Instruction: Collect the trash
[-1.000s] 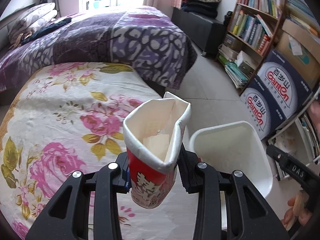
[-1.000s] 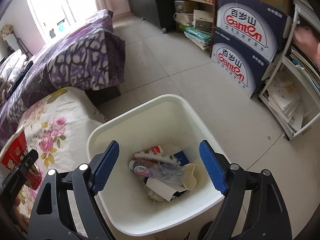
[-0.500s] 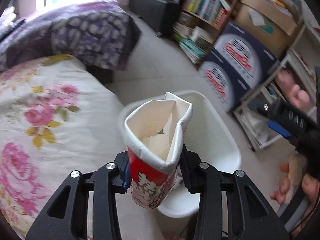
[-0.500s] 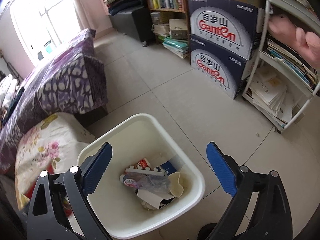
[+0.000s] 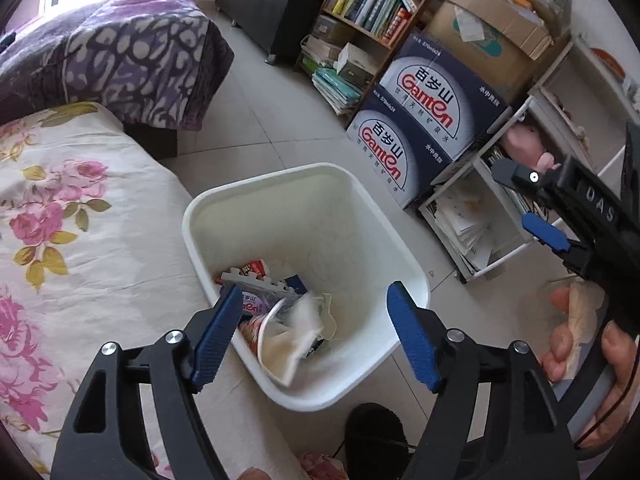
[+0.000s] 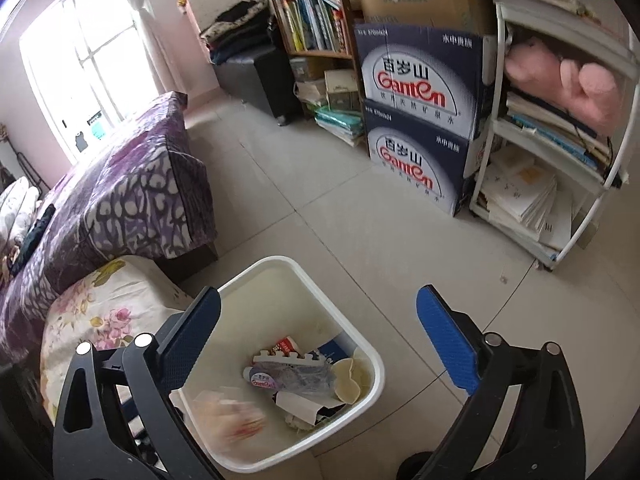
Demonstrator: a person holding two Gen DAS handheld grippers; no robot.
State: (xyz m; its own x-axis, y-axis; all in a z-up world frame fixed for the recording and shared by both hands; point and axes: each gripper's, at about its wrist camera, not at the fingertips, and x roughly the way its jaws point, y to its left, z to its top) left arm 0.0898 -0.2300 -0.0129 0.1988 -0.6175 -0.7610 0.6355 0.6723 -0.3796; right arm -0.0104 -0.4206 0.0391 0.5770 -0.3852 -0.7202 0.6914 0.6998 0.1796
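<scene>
A white waste bin (image 5: 362,200) (image 6: 276,264) stands on the tiled floor against the floral bed. My left gripper (image 5: 316,292) hangs over it; its jaws are opening and nothing is between the blue pads. The red and white noodle cup (image 5: 286,338) (image 6: 232,416), blurred, drops among the trash inside the bin. A crushed bottle (image 6: 288,376) and other wrappers lie there too. My right gripper (image 6: 320,296) (image 5: 520,200) is over the bin's far side, its jaws opening wide and empty. A hand (image 5: 584,344) grips its handle.
The floral bed cover (image 5: 60,240) is on the left and a purple quilted bed (image 6: 128,196) lies beyond it. Two stacked water cartons (image 6: 416,120), a bookshelf (image 5: 372,4) and a white rack (image 6: 552,168) of papers line the right side. A dark slipper (image 5: 376,428) sits below the bin.
My left gripper swung from over the bed to above the bin, opened and let go of the noodle cup, which now falls into the bin. My right gripper rose and opened wider.
</scene>
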